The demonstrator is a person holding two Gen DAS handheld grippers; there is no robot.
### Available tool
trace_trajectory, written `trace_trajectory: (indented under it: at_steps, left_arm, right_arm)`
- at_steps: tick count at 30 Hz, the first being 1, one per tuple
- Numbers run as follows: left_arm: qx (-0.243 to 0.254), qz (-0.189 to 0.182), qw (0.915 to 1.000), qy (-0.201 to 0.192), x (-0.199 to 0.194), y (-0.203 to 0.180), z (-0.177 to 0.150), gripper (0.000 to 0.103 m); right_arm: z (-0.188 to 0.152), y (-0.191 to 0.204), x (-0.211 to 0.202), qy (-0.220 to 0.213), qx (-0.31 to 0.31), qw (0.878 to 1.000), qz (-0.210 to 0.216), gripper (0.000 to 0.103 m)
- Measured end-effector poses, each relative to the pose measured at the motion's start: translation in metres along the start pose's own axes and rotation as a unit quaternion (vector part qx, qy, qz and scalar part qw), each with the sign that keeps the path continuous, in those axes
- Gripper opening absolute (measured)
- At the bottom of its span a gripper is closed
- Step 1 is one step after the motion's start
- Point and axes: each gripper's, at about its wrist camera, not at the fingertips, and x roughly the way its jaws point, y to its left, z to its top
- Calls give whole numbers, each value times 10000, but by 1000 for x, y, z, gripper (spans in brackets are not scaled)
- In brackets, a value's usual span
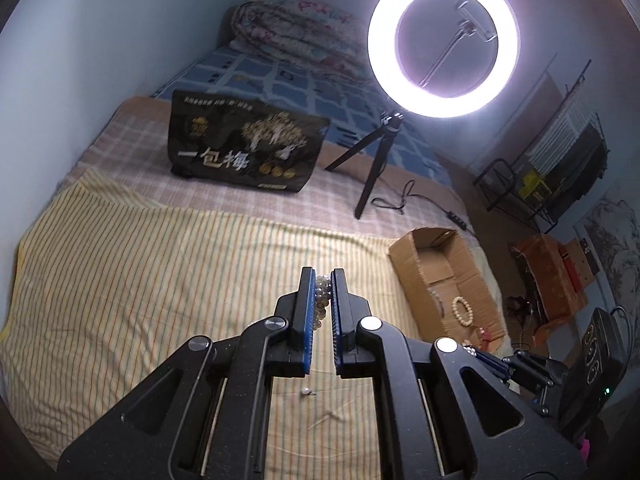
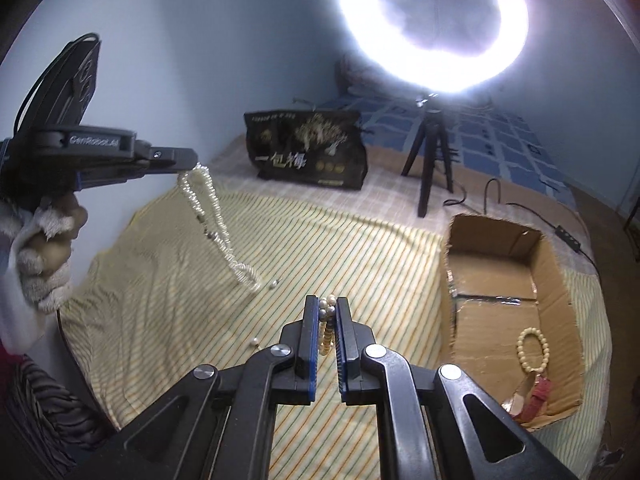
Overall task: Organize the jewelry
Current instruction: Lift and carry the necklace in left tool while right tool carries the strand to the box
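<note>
A strand of clear glassy beads [image 1: 322, 300] is pinched between the nearly closed jaws of the left hand-held gripper [image 1: 322, 280]; from the right wrist view the same strand is seen dangling in a long doubled loop from that gripper's tip, its lower end just above or brushing the striped bedsheet [image 2: 160, 280], which of the two cannot be told. The right hand-held gripper [image 2: 328, 304] is clamped shut on a pearl-coloured bead string [image 2: 326, 324], of which only the part between the jaws is visible. The open cardboard box [image 2: 556, 264] lies on the bed to the right, and a cream bead bracelet [image 2: 532, 348] and a red strap [image 2: 534, 400] are already lodged in its near end. The step in hand is judged to be the carrying of both strands to that box. It would be done well if the grips were kept firm and the loose loop were lifted clear of the sheet before any sideways travel, so that it is not dragged or snagged on the folds. The box rim should be crossed with the hanging end well above the cardboard wall, and each strand should be lowered into a bare part of the floor, apart from the bracelet, before the jaws are released one at a time, lest the strings tangle. A few small loose beads [image 2: 274, 283] remain on the sheet and will presumably need gathering afterwards.
</note>
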Motion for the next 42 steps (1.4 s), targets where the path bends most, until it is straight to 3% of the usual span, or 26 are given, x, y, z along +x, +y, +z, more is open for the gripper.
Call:
trace_trajectory:
  at_steps: [12,23,42]
  left_arm:
    - [234,-271,9993,-96,-6,-35,15,5]
    - [591,-427,9973,-79,9,-94,35,5]
    - [1161,-834,9897,35,58,-209,57,5]
  right_arm:
    - [2,-50,-32,-300,484,9978,-342,5]
    - [-7,-105,-56,-419,926,9926,-663,5]
    - [-29,-138,-50,-173,1084,9915,-703,5]
